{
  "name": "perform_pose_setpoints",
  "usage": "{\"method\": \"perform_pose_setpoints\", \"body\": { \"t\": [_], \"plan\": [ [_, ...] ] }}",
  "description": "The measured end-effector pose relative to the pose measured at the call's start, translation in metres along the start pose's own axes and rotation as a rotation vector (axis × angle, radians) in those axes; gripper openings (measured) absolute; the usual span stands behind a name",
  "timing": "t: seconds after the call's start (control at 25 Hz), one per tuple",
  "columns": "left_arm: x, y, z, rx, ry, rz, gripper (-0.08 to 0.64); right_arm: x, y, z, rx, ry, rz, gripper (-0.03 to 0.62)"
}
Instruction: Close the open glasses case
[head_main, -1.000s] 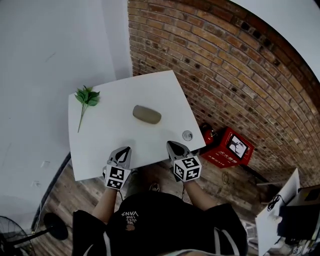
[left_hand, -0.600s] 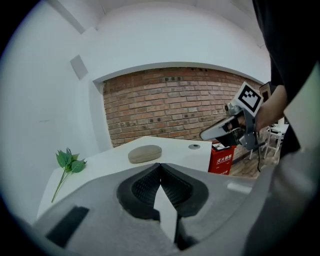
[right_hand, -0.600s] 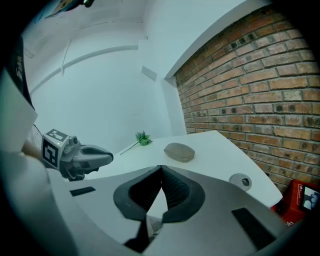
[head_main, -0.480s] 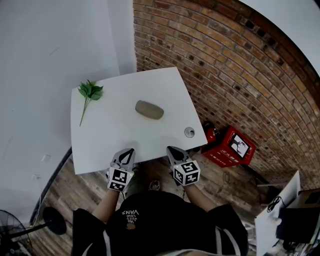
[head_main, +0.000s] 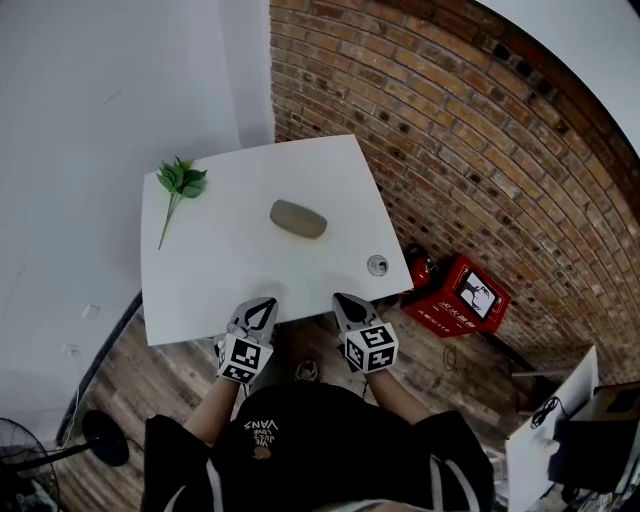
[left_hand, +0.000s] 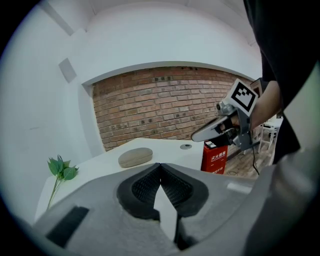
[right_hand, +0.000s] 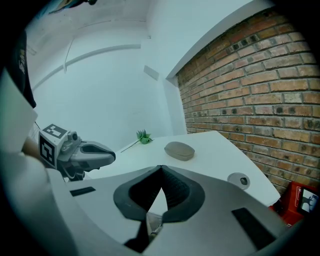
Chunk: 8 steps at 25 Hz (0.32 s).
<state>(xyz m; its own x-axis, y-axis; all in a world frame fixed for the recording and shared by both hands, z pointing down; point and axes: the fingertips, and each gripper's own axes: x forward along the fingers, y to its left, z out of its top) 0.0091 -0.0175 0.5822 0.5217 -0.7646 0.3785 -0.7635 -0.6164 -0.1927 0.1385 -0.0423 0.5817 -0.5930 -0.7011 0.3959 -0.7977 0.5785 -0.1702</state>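
A: Where is the case?

B: The glasses case (head_main: 298, 219) lies mid-surface (head_main: 210, 285), well apart from both tongs, which hang at the near edge. Its lid looks down already; the seam is too small to check.

A: Tongs?

B: Left tongs (head_main: 266, 303) closed, empty. Right tongs (head_main: 341, 300) closed, empty.

A: Handling?

B: My judgement: stiff shell, light, with a rounded top likely to skid on the smooth surface. Press down on the lid's crown and brace one long side; no pinching.
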Motion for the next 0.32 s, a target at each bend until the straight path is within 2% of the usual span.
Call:
{"method": "perform_pose_setpoints", "body": {
  "t": [0.32],
  "plan": [
    [0.005,0.0016,0.0043,0.007,-0.015,0.007,0.009,0.0004,-0.0052,0.0036,-0.001,-0.009,-0.009,-0.002]
  ]
}}
